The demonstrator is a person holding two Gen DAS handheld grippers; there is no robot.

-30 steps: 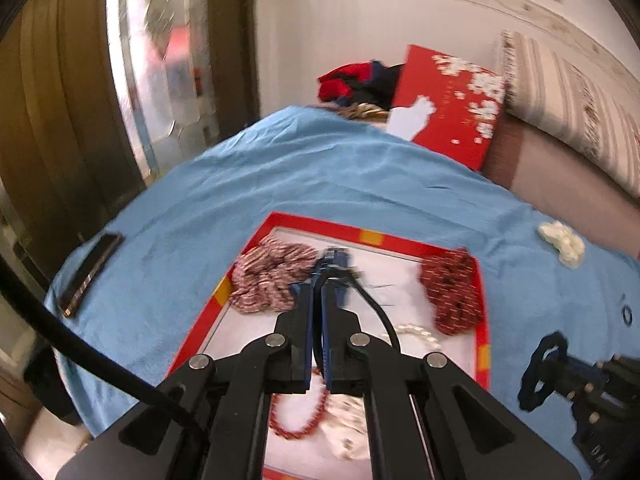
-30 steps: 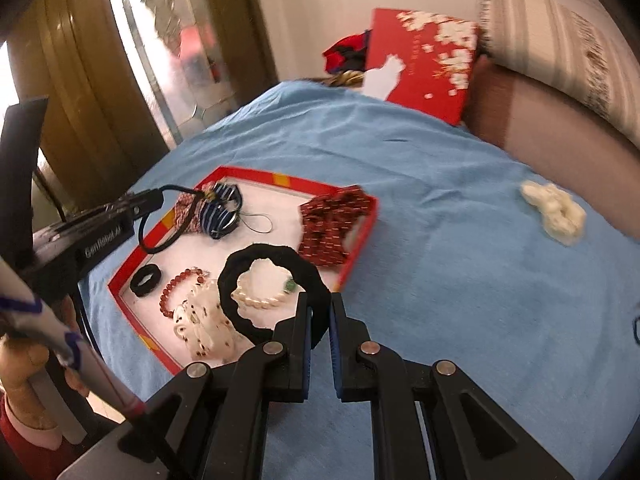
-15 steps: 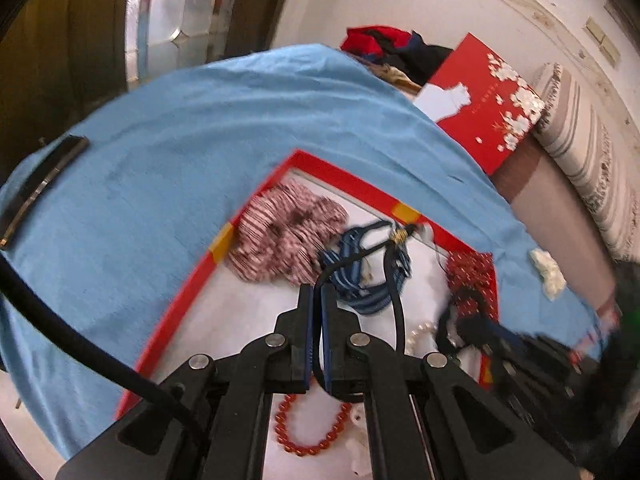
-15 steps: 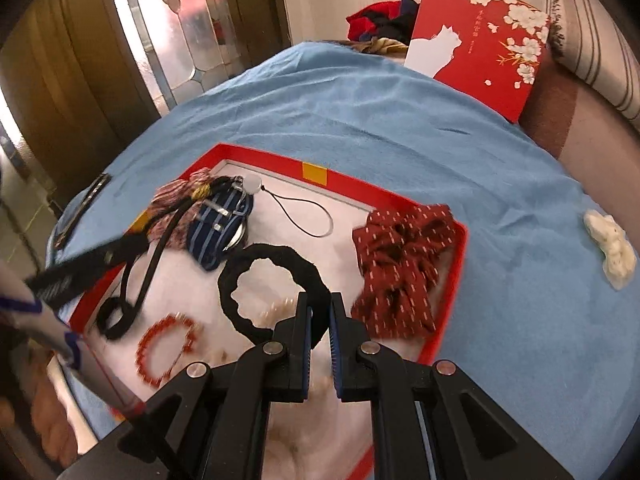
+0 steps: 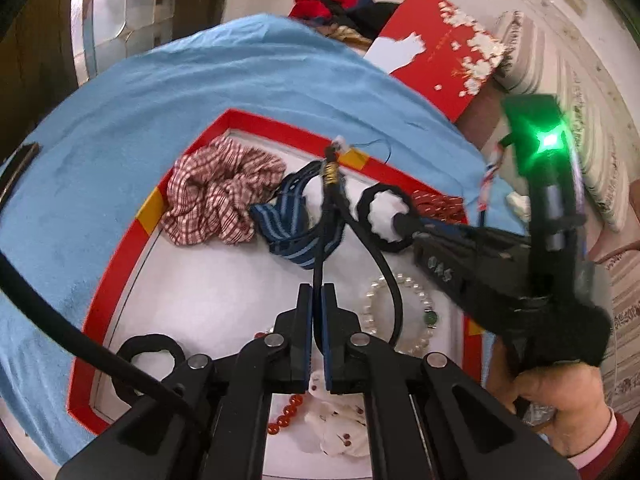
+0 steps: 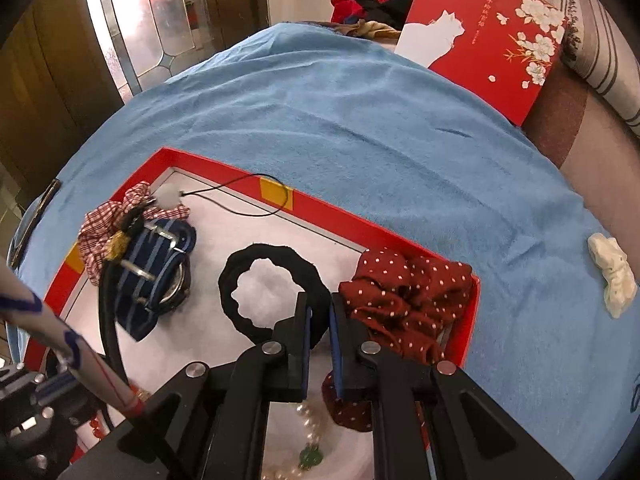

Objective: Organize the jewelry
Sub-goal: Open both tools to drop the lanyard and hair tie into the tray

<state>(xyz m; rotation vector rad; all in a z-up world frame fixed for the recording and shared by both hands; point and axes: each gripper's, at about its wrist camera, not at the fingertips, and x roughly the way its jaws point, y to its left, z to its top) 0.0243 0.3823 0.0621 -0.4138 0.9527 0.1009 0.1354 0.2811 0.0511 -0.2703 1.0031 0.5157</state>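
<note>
A red-rimmed tray (image 5: 192, 152) with a white lining lies on the blue cloth. My left gripper (image 5: 317, 292) is shut on a thin black cord (image 5: 384, 264) that loops up to a gold bead (image 5: 331, 172) over a blue striped band (image 5: 296, 224). My right gripper (image 6: 318, 308) is shut on the rim of a black scrunchie (image 6: 240, 264), which rests mid-tray between the blue band (image 6: 152, 276) and a dark red dotted scrunchie (image 6: 404, 300). In the left wrist view the right gripper (image 5: 396, 224) reaches in from the right with the black scrunchie (image 5: 376, 216).
Also in the tray: a checked scrunchie (image 5: 216, 200), a pearl bracelet (image 5: 404, 312), a red bead bracelet (image 5: 286, 416) and a small black hair tie (image 5: 148, 356). A white piece (image 6: 612, 276) lies on the cloth at the right. A red box (image 6: 488, 28) leans behind.
The left gripper sank and tipped down over the tray with the cord. The right gripper carried the black scrunchie from the tray's near side to its middle.
</note>
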